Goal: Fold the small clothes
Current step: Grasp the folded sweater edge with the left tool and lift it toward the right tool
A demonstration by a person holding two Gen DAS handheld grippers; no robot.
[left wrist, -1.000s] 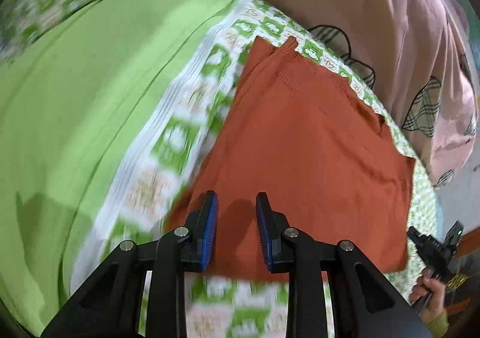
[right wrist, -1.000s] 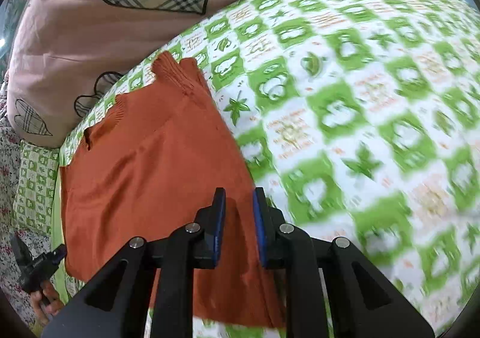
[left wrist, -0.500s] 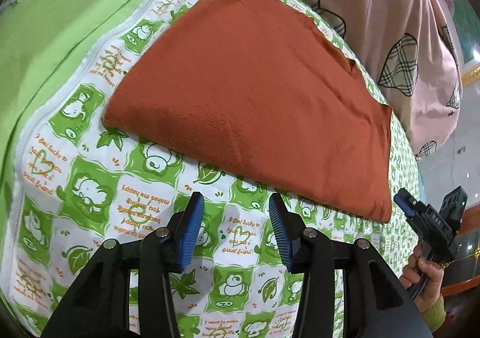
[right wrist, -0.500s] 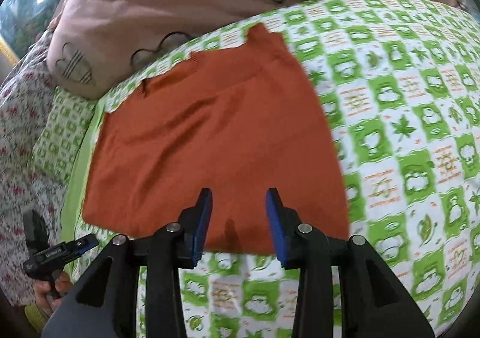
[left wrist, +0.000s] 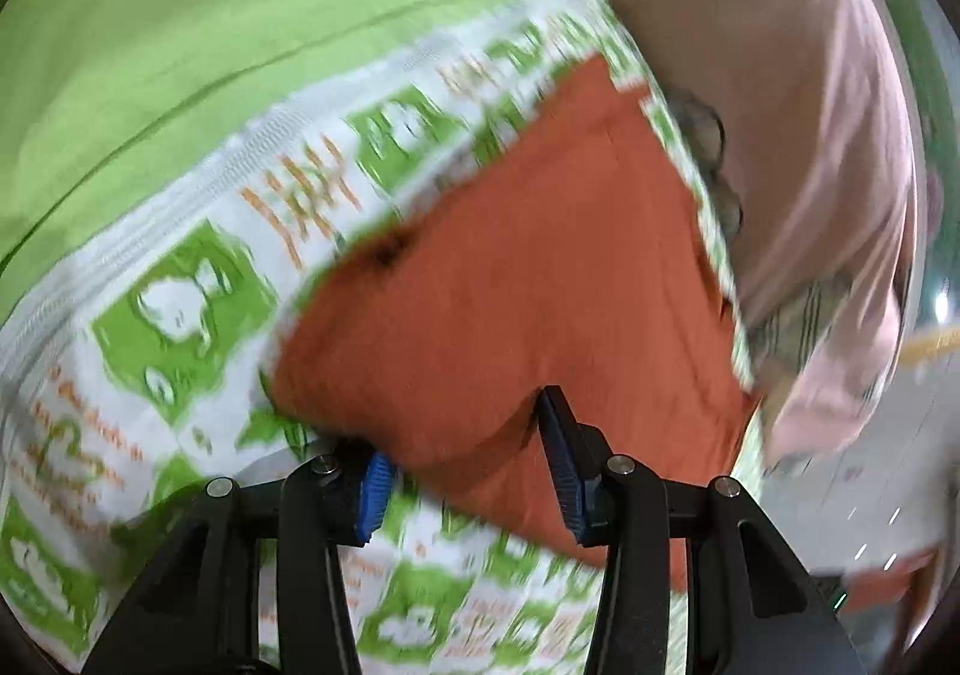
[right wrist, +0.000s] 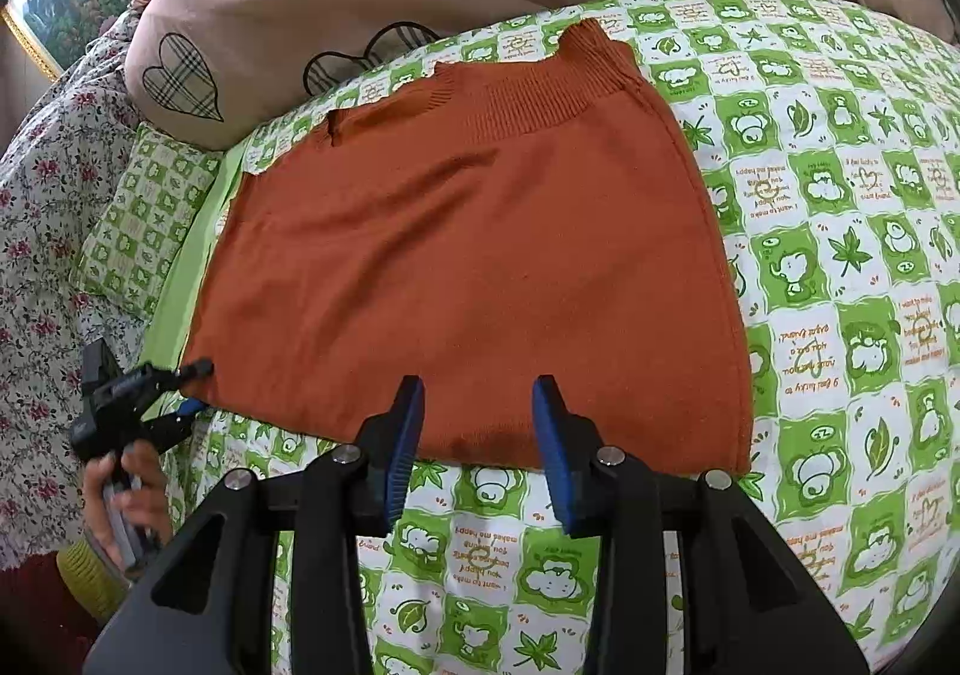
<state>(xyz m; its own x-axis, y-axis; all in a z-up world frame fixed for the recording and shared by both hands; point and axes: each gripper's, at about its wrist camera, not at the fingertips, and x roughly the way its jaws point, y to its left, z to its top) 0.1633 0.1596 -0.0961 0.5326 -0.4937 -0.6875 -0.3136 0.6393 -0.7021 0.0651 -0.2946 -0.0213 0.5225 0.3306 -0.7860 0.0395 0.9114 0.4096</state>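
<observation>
My left claw point(left wrist: 465, 459) gapes half-wide around the sweater's point(right wrist: 480, 267) corner, unpinched; my right claw point(right wrist: 477, 435) hangs half-open, empty, over its hem.

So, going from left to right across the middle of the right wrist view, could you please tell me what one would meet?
Floral fabric → left gripper at the garment's corner → orange knitted garment → green-and-white patterned bedsheet.
</observation>
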